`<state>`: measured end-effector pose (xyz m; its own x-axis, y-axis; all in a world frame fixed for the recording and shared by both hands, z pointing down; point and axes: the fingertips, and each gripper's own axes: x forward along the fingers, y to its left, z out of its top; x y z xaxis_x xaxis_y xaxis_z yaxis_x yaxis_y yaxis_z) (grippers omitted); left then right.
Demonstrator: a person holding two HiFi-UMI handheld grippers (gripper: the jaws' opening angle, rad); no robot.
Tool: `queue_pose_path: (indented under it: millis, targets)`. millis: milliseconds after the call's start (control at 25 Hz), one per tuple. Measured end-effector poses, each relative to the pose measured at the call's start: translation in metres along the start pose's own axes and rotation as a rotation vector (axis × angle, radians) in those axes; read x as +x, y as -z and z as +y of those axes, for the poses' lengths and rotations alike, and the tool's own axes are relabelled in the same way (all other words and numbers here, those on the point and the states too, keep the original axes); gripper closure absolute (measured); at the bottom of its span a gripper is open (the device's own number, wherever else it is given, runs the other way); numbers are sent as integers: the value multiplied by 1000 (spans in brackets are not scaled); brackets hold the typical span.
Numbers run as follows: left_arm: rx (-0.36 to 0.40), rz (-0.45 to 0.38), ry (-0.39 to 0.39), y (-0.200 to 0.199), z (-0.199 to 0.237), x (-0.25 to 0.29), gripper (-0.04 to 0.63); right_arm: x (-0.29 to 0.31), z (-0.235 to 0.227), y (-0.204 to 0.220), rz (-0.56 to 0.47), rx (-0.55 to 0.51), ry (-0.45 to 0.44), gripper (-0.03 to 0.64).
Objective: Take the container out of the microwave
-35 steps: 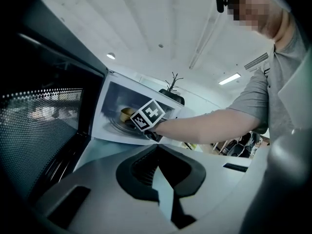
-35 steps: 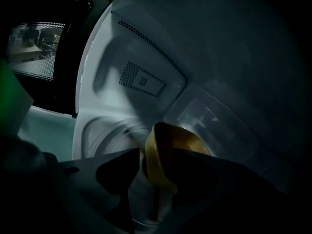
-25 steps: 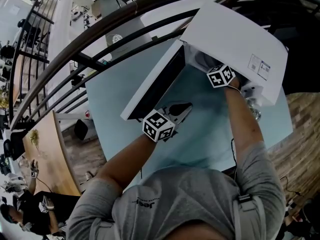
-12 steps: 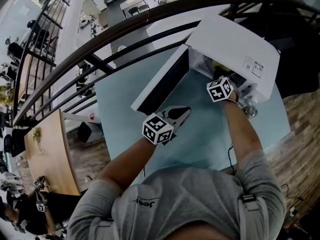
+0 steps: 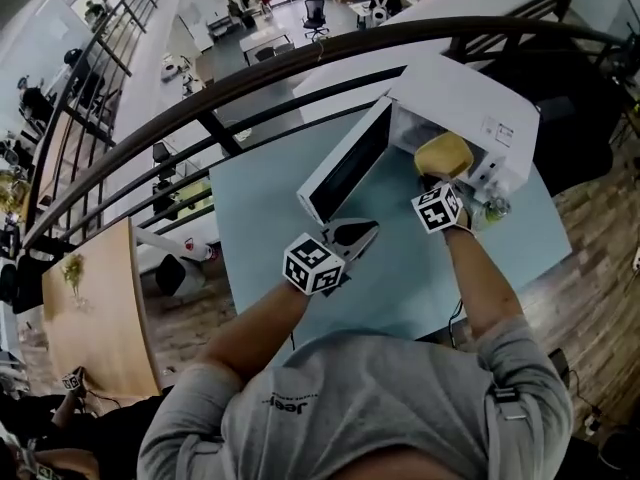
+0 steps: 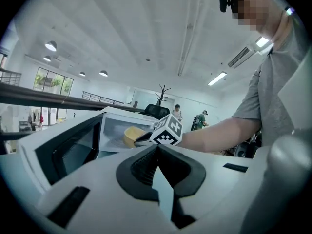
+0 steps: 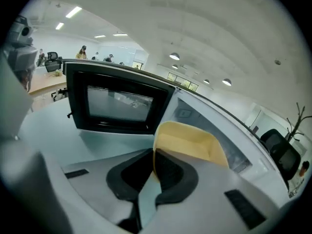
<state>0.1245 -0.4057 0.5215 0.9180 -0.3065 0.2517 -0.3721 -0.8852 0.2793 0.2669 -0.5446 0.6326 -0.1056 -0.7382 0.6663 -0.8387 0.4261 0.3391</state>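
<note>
While the right gripper (image 7: 153, 156) pinched the rim of the yellow plastic container (image 7: 190, 143) at the open white microwave (image 5: 470, 108), the left gripper (image 6: 157, 151) — jaws together, empty — hovered nearby.

The pale blue-green table (image 5: 400, 268) and the white microwave oven with its black-windowed door open (image 5: 470, 108) are seen steeply from above in the head view, at arm's length. The oven's cavity is faced from low and further off along the left gripper (image 6: 157, 147), and from close up along the right gripper (image 7: 154, 152); the shallow yellow plastic container (image 7: 187, 143) is shared by all three
</note>
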Motion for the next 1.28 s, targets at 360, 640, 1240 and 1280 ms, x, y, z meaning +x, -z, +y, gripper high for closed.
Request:
queue_pose_path:
  millis: [360,640,1240,1280]
  targets:
    - [61,-70,-41,-11,-26,-124,586,-84,90,-31,-45,-22,-41,586]
    - [115,-129,-79,-23,-44,-203,586,-147,135,-80,-124,-56,-45,586]
    - [181,-290,-109,-73,-79,-327,586,-287,213,-179,-342,-166,-90,586]
    - [180,-296,-110,-74,-81,-331,586,-294,215,-181,-355,-176,-90,586]
